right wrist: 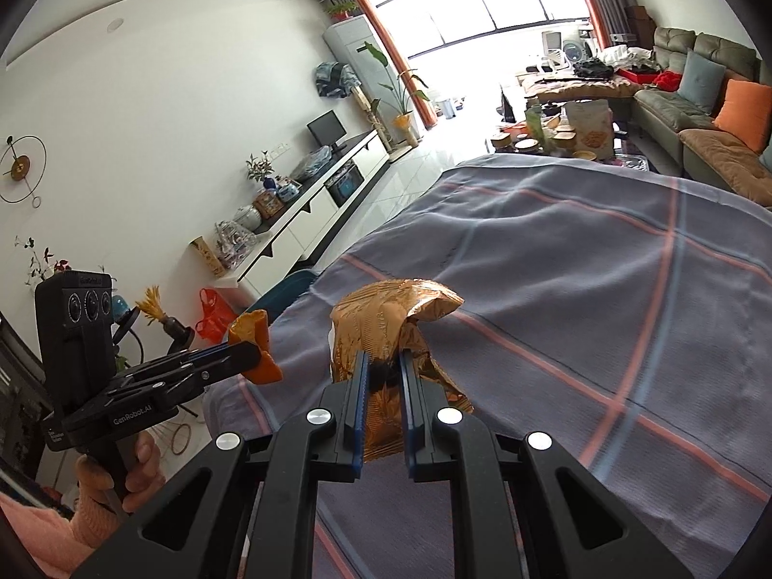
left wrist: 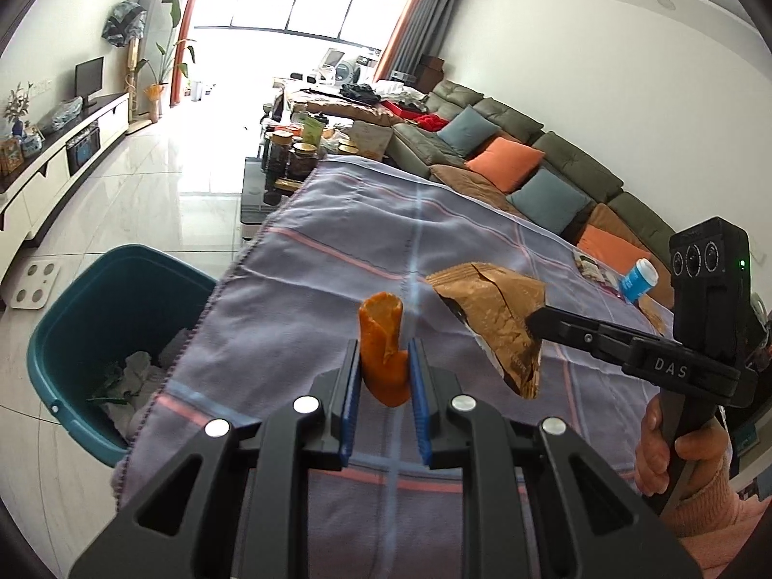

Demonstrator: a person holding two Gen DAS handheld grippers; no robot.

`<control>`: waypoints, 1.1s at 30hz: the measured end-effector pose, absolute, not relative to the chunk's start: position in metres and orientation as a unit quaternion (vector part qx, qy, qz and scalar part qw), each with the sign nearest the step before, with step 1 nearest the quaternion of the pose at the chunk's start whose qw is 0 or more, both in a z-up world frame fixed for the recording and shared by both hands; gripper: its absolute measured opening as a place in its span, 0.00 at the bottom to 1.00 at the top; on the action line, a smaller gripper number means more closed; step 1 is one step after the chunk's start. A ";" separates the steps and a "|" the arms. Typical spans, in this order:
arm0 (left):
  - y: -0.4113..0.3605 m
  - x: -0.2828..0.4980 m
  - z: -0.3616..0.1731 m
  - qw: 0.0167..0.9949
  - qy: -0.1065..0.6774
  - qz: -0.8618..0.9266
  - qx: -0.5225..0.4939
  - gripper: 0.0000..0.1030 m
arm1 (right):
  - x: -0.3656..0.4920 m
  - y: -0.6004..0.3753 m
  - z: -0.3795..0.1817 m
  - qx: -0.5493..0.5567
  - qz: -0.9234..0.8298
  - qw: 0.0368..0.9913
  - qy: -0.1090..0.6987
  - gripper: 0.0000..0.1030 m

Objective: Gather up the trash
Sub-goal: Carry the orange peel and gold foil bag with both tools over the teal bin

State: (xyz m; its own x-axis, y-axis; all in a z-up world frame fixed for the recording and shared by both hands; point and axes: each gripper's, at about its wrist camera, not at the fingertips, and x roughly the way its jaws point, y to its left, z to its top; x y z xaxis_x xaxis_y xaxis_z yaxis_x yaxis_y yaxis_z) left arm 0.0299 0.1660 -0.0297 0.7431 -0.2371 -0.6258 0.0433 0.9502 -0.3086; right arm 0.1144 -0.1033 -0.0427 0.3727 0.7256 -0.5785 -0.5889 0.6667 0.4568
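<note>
The table's cloth point(left wrist: 337, 260) is grey-lilac, crossed by salmon-pink and pale blue stripes in a wide check. The peel point(left wrist: 383, 352) is bright orange, paler on its inner face. The wrapper point(right wrist: 386, 323) is coppery gold and shiny, brown in the left view. Both grippers are matt black with blue-lined fingers point(left wrist: 348, 386) and silver pins. The bin point(left wrist: 72, 333) is teal. The sofa point(left wrist: 555, 144) is olive green, with orange and dusty-blue cushions. A sleeve point(left wrist: 714, 530) is pink.

We are in a home living room: beyond our jaws a cushioned sofa point(left wrist: 521, 144), left a TV cabinet point(left wrist: 58, 164), curtained window point(left wrist: 299, 0).
</note>
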 end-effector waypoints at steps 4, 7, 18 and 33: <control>0.175 0.027 -0.029 0.924 0.349 -0.067 -0.140 0.20 | 0.114 -0.094 -0.042 0.083 0.406 0.821 0.393 0.12; 0.179 0.026 -0.030 0.925 0.349 -0.061 -0.139 0.20 | 0.114 -0.087 -0.040 0.081 0.411 0.818 0.393 0.12; 0.197 0.019 -0.028 0.928 0.343 -0.042 -0.141 0.20 | 0.118 -0.066 -0.040 0.071 0.430 0.809 0.395 0.12; 0.223 0.011 -0.023 0.931 0.334 -0.011 -0.144 0.20 | 0.122 -0.030 -0.041 0.061 0.457 0.792 0.400 0.12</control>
State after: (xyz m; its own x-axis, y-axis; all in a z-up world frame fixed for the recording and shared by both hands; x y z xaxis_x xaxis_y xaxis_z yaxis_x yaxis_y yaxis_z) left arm 0.0105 0.2229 -0.0227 0.7768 -0.1173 -0.6188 -0.0754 0.9581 -0.2762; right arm 0.1218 -0.0301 -0.0406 0.2619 0.7722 -0.5789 -0.6749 0.5753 0.4621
